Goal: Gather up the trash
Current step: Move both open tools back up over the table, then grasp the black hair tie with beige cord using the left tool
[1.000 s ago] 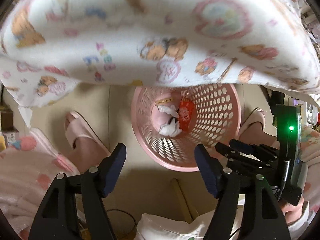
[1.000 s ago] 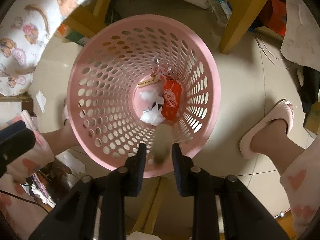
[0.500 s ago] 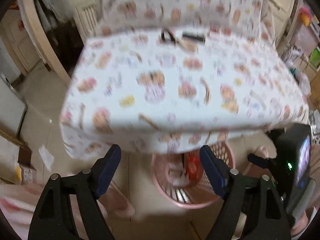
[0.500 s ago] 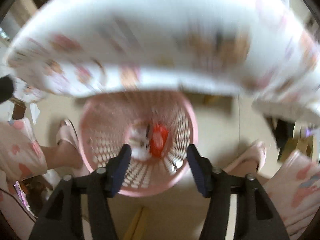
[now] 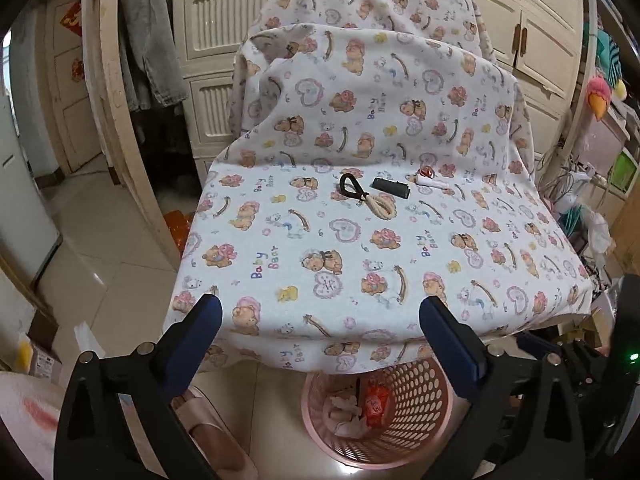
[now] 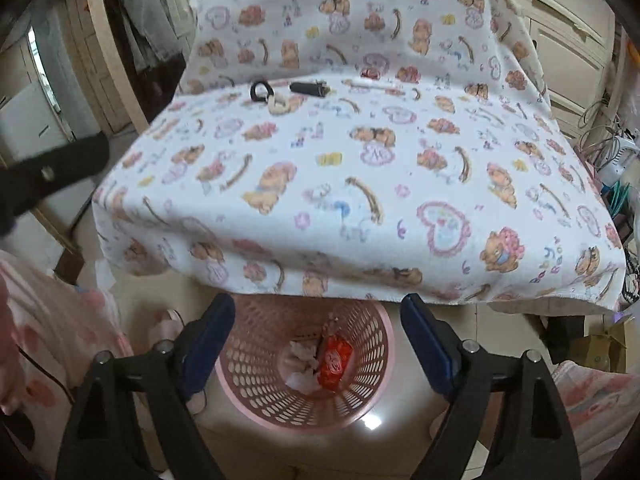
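Observation:
A pink perforated basket (image 5: 416, 416) (image 6: 256, 376) stands on the floor under the front edge of a table covered with a bear-print cloth (image 5: 360, 248) (image 6: 340, 184). It holds a red wrapper (image 5: 375, 406) (image 6: 335, 362) and white crumpled paper (image 6: 300, 360). At the far side of the table lie a black loop with a cream ring (image 5: 366, 196) (image 6: 272, 98), a black bar (image 5: 391, 188) (image 6: 308, 88) and a small white and red piece (image 5: 430, 180). My left gripper (image 5: 320, 324) and right gripper (image 6: 318, 320) are both open and empty, above the basket near the table's front edge.
Cream cabinets (image 5: 224, 40) stand behind the table. A curved wooden frame (image 5: 116, 100) with hanging clothes is at the left. Pink slippers (image 5: 212, 432) and pink pyjama legs (image 6: 600, 412) are beside the basket. Cables and clutter (image 5: 580, 184) fill the right side.
Both grippers rose from over the basket to table-top level. The right gripper, nearly shut around a blurred, falling piece a second ago, now stands wide open and empty.

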A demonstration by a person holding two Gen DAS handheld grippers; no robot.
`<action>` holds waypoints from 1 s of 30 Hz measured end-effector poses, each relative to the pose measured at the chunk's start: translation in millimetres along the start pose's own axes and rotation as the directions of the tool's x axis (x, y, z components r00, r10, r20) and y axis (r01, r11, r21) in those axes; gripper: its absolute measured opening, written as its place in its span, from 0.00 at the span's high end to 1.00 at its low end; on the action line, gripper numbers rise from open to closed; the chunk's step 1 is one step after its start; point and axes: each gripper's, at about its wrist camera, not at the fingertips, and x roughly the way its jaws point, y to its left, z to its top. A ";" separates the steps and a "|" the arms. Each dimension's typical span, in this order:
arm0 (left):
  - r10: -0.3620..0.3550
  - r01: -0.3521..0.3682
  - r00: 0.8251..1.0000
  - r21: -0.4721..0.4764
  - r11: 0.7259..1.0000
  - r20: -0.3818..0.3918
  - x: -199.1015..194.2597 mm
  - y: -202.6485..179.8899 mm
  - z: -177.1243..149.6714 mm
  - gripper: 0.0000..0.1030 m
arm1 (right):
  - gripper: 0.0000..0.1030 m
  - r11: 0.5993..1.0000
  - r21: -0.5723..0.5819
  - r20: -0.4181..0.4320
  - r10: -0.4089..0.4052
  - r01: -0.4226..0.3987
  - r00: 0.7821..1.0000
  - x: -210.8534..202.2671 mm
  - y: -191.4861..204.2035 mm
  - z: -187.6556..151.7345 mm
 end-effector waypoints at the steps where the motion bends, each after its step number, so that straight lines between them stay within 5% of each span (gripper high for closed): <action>1: -0.006 0.006 1.000 0.002 1.000 -0.004 -1.5 -0.6 -2.1 0.05 | 0.19 1.000 -0.001 0.016 0.003 -0.003 1.000 -5.4 0.2 2.7; 10: -0.056 0.056 0.998 -0.039 0.998 0.003 -9.1 13.3 26.8 0.02 | 0.18 0.998 0.053 0.086 0.013 -0.018 0.996 -30.0 -12.8 27.4; 14: 0.002 -0.003 1.000 -0.028 1.000 -0.020 0.4 16.6 50.4 0.01 | 0.14 0.999 0.020 0.103 -0.037 0.036 0.994 -32.9 -20.7 52.0; 21: -0.042 0.041 0.999 -0.030 0.999 -0.024 21.2 25.2 90.3 0.01 | 0.13 0.997 -0.036 0.170 -0.061 0.068 0.984 -48.0 -45.1 104.7; 24: 0.002 -0.003 1.000 -0.027 1.000 -0.024 35.8 21.8 96.6 0.01 | 0.12 0.996 -0.043 0.187 -0.074 0.083 0.980 -46.3 -56.8 118.0; 30: -0.058 0.048 0.988 -0.079 0.996 -0.141 82.9 19.6 80.3 0.02 | 0.12 0.997 0.034 0.151 -0.074 0.070 0.986 -18.6 -82.9 110.4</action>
